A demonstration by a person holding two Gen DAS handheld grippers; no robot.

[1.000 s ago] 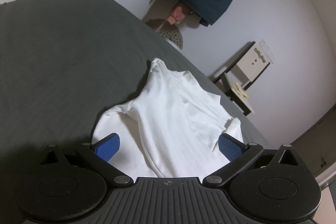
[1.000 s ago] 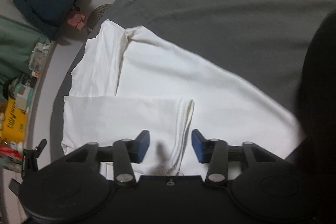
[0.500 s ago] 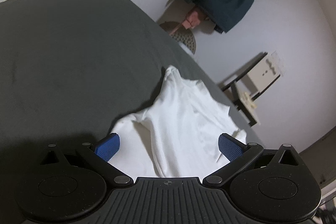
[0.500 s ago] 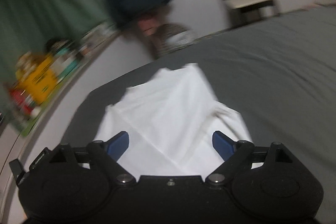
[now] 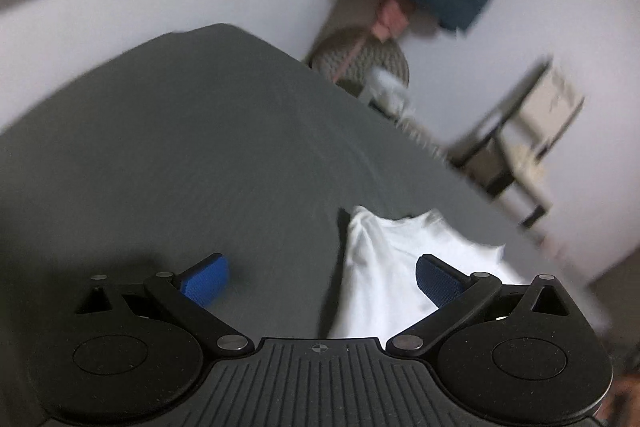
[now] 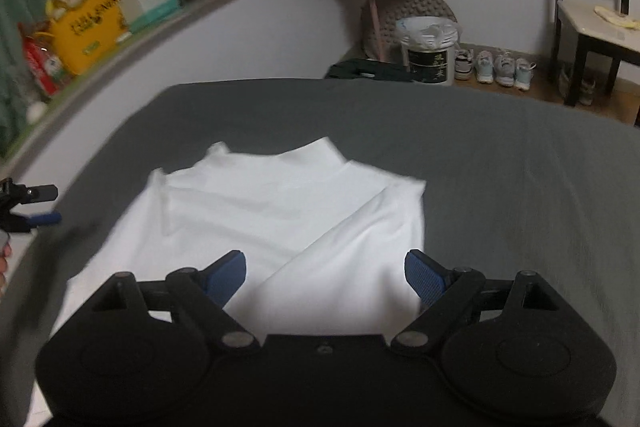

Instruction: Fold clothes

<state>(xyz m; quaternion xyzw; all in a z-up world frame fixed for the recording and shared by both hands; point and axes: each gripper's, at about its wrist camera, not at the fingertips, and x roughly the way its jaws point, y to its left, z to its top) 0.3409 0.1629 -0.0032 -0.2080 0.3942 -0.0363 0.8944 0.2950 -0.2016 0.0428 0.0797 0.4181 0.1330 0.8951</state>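
The white shirt (image 6: 280, 223) lies near the bed's (image 6: 500, 167) left edge; left gripper (image 5: 320, 279) and right gripper (image 6: 325, 277) both spread, holding nothing.

Bed surface: you have bare dark grey bedsheet (image 6: 500, 163) on the far side and to the right of the white folded garment (image 6: 288, 215).
Left edge: a low white wall with a cluttered ledge (image 6: 132, 27) runs close beside the garment, and your other black gripper (image 6: 28, 205) sits there too.
Far end: a white plastic bucket (image 6: 428, 53) and a white chair (image 6: 592, 11) stand beyond the bed, well apart from the garment.
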